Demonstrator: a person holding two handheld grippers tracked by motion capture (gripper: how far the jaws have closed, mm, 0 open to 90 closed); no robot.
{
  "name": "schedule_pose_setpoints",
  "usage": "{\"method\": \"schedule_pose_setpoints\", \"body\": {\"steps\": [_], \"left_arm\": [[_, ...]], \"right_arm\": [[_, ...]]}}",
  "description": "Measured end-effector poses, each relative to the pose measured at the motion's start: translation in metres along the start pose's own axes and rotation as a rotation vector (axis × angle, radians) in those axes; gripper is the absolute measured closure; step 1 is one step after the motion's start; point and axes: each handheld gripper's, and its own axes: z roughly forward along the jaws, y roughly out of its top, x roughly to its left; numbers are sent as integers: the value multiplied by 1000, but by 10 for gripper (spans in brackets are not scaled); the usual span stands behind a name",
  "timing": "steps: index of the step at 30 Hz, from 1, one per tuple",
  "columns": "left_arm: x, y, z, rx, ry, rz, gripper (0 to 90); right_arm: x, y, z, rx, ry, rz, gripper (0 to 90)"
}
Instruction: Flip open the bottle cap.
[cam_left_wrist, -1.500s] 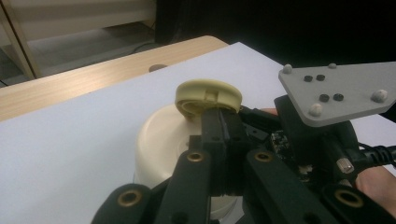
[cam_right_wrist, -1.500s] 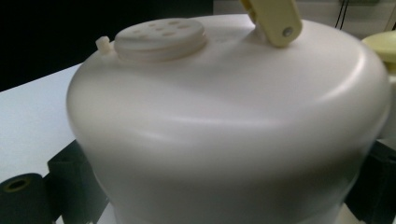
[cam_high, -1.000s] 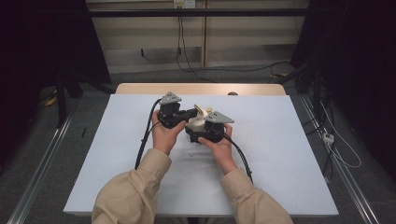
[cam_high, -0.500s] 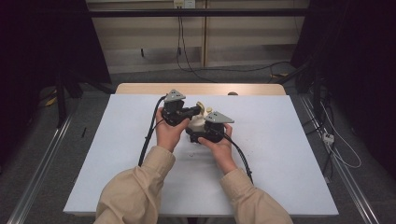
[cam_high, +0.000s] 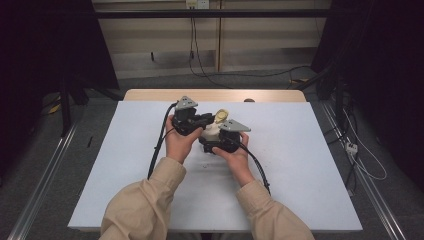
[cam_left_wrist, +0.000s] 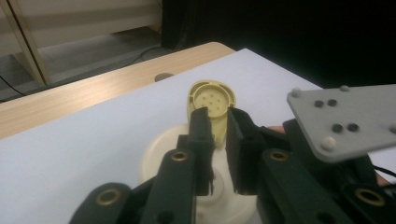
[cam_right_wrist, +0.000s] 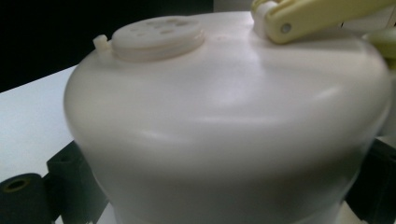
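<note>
Smooth cream jar (cam_right_wrist: 224, 126), hinged yellow lid (cam_left_wrist: 212, 100)

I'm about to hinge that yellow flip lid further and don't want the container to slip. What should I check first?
1. Right gripper clamps the cream container: ok, jaws stand at both its sides.
2. Left gripper closed on the yellow flip lid: ok.
3. Lid raised off the perforated opening: ok.
4. Container resting on the table or lifted: cannot tell.
5. Cables trail back, away from the lid: ok.
</note>
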Motion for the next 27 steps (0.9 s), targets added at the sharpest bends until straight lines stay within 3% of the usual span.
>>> {"method": "schedule_pose_setpoints", "body": {"steps": [3, 6, 10, 15, 16, 19, 22, 27], "left_arm": [[1, -4, -10, -14, 9, 0, 683], [3, -10, -19, -19, 14, -9, 537], [5, -19, -30, -19, 14, -16, 458], [7, -29, -41, -18, 23, -9, 342], [9, -34, -45, -25, 22, -30, 309], [12, -42, -54, -35, 21, -34, 250], [15, -51, -63, -22, 30, -28, 193], [20, -69, -77, -7, 28, -56, 131]], "right_arm": [[0, 0, -3, 8, -6, 15, 50], [4, 1, -4, 25, -25, 1, 38], [2, -5, -1, 86, -15, 27, 11], [2, -3, -7, 144, -8, -16, 24], [1, -4, -9, 155, -6, -15, 36], [0, -4, -15, 171, 9, 8, 40], [-1, -5, -23, 156, 16, -4, 44], [1, -6, -41, 146, 23, -22, 47]]}}
